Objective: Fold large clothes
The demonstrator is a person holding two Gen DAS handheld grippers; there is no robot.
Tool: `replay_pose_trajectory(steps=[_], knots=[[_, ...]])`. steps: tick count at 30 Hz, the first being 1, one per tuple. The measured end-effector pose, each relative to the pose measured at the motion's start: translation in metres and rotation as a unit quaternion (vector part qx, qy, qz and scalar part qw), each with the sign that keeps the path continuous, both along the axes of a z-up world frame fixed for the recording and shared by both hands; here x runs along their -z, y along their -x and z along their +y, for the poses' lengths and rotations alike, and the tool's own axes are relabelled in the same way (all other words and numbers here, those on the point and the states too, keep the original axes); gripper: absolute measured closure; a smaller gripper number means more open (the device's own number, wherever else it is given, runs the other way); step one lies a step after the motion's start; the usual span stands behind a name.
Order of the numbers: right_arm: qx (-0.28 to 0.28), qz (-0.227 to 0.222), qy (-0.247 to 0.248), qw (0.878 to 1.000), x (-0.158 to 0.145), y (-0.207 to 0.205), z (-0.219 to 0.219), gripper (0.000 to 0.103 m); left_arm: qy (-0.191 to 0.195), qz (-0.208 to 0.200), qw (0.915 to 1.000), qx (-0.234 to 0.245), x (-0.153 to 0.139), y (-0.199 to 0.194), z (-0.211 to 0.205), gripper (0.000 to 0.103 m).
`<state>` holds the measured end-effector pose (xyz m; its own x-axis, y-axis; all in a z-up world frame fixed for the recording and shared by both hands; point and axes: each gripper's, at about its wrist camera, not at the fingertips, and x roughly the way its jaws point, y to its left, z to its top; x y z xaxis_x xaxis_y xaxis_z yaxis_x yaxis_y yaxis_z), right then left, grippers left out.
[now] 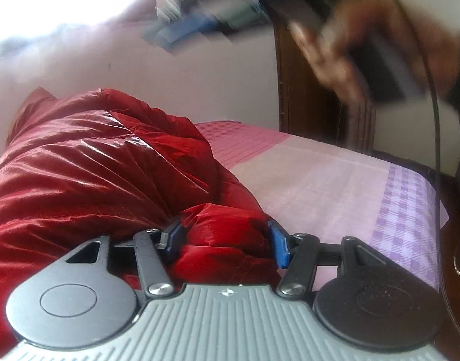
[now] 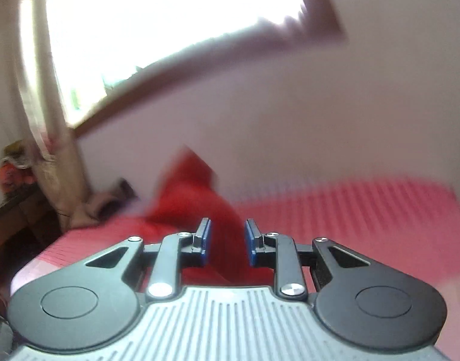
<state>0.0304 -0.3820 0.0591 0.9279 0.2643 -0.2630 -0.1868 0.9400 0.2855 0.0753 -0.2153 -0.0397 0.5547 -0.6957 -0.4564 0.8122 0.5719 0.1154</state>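
Note:
A shiny red puffer jacket (image 1: 88, 162) lies bunched on the left of a bed, seen in the left wrist view. My left gripper (image 1: 225, 237) is low over its near end, blue pads pressed on either side of a bulging fold of the red fabric. In the blurred right wrist view the jacket (image 2: 190, 195) rises as a red heap ahead. My right gripper (image 2: 227, 236) stands open above the bed with a narrow gap between the pads. Red cloth shows through the gap, behind it rather than pinched. A person's hand (image 1: 365, 48) holds that gripper high at the upper right.
The bed carries a pink sheet (image 1: 314, 180) with a lilac checked border (image 1: 407, 222) along its right edge. A dark wooden headboard or door frame (image 1: 293, 90) stands behind it. A bright window and pale curtain (image 2: 49, 120) are at the left, with a wooden bedside surface (image 2: 16, 207) below.

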Motion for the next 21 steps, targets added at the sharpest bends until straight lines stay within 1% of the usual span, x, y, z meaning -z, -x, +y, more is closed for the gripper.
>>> replay_pose_trajectory(steps=[2,3,5,7,9,10,12,14,16,18,19,21], knots=[[-0.034,-0.014,0.022,0.999,-0.021,-0.007,0.025,0.079,0.002,0.0,1.0,-0.002,0.003,0.004,0.004,0.044],[-0.051,-0.014,0.036,0.998,-0.026,-0.015,0.038,0.079,0.004,0.001,1.0,-0.002,0.004,0.005,0.006,0.044],[-0.07,0.003,0.069,0.995,-0.027,-0.04,0.063,0.079,0.008,0.003,1.0,-0.002,0.005,0.004,0.008,0.044],[-0.072,0.037,0.087,0.993,-0.015,-0.07,0.078,0.079,0.009,0.003,1.0,-0.001,0.009,0.005,0.008,0.044],[-0.062,0.078,0.078,0.992,-0.002,-0.094,0.079,0.079,0.012,0.003,0.9999,-0.002,0.012,0.005,0.008,0.043],[-0.053,0.096,0.075,0.991,0.004,-0.105,0.08,0.082,0.014,0.003,0.9999,-0.002,0.012,0.006,0.008,0.043],[-0.043,0.119,0.075,0.989,0.014,-0.118,0.08,0.083,0.017,0.004,0.9998,-0.001,0.013,0.007,0.009,0.042],[-0.031,0.136,0.078,0.987,0.02,-0.125,0.078,0.083,0.022,0.006,0.9997,0.002,0.012,0.009,0.012,0.042],[-0.032,0.151,0.082,0.985,0.028,-0.13,0.076,0.083,0.025,-0.004,0.9997,0.006,0.013,0.013,0.014,0.041],[-0.034,0.166,0.062,0.984,0.038,-0.134,0.072,0.084,0.024,-0.014,0.9996,0.006,0.014,0.017,0.016,0.041],[-0.035,0.169,0.051,0.984,0.044,-0.139,0.073,0.084,0.027,-0.013,0.9995,0.006,0.013,0.018,0.017,0.041],[-0.034,0.171,0.044,0.984,0.053,-0.141,0.071,0.084,0.035,-0.009,0.9993,0.006,0.01,0.02,0.022,0.041]])
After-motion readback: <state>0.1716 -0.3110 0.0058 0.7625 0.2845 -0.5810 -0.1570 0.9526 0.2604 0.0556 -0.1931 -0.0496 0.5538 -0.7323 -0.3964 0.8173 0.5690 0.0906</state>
